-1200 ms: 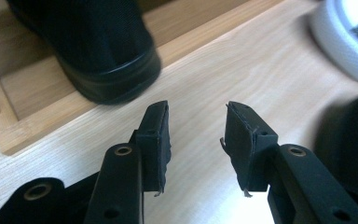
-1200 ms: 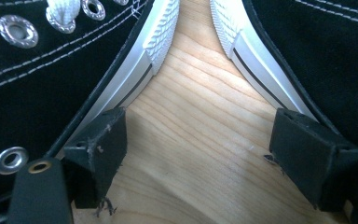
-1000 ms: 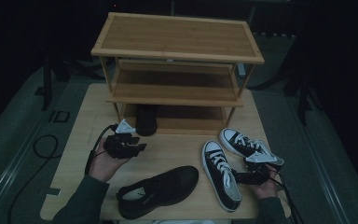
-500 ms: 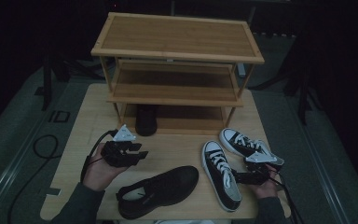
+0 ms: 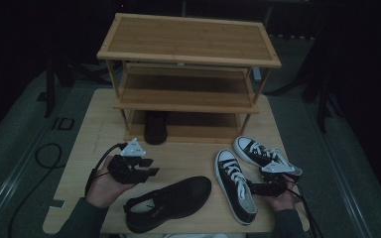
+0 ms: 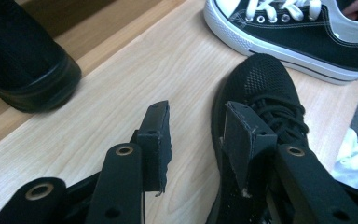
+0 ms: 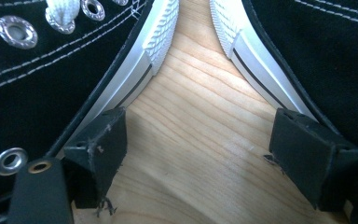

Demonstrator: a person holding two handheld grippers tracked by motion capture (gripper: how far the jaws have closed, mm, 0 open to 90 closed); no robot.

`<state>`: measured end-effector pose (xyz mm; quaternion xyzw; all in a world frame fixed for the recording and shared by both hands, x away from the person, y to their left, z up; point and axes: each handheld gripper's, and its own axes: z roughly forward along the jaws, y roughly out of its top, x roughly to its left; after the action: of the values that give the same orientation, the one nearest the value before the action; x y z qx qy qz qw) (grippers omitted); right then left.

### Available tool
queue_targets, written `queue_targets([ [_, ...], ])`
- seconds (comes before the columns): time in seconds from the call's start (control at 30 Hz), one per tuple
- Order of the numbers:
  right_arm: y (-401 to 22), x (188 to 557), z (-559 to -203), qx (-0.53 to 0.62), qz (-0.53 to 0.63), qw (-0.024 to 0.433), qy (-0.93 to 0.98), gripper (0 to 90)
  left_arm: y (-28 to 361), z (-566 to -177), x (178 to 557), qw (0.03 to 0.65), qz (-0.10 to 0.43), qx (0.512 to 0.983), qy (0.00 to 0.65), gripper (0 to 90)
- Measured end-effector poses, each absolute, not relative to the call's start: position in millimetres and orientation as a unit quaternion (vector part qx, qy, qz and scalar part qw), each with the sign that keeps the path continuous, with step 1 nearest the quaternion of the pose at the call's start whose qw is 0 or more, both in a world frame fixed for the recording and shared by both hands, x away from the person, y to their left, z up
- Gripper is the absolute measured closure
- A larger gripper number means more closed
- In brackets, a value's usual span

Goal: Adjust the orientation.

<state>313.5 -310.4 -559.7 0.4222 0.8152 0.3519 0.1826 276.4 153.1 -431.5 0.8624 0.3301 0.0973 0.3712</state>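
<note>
Nearest the person, the black mesh slip-on shoe [image 5: 171, 202] lies just below the spread, empty left gripper [image 5: 149, 167]. The right gripper [image 5: 252, 187], also spread, sits between two black-and-white canvas sneakers [image 5: 235, 185]; closing there might shove one toward the bamboo three-tier rack [image 5: 188, 64].

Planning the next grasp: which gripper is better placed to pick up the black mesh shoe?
Left. The left gripper hovers open just above the black mesh shoe, one jaw already over its laces. The right gripper sits between the two canvas sneakers, farther off.
</note>
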Motion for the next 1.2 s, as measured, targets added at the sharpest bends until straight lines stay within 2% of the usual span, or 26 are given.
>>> queue_targets([
  [0.33, -310, 313, -560, 0.422, 0.352, 0.183, 0.815, 18.9, 149, -429, 263, 0.361, 0.070, 0.884, 0.288, 60.7],
  [0.63, -310, 313, -560, 0.421, 0.352, 0.183, 0.816, 18.8, 153, -430, 257, 0.361, 0.061, 0.886, 0.285, 60.5],
  [1.07, -310, 313, -560, 0.421, 0.352, 0.183, 0.816, 18.8, 155, -443, 250, 0.328, 0.038, 0.904, 0.272, 60.4],
  [1.2, -310, 313, -560, 0.421, 0.352, 0.183, 0.816, 18.8, 154, -448, 249, 0.317, 0.026, 0.909, 0.268, 63.8],
])
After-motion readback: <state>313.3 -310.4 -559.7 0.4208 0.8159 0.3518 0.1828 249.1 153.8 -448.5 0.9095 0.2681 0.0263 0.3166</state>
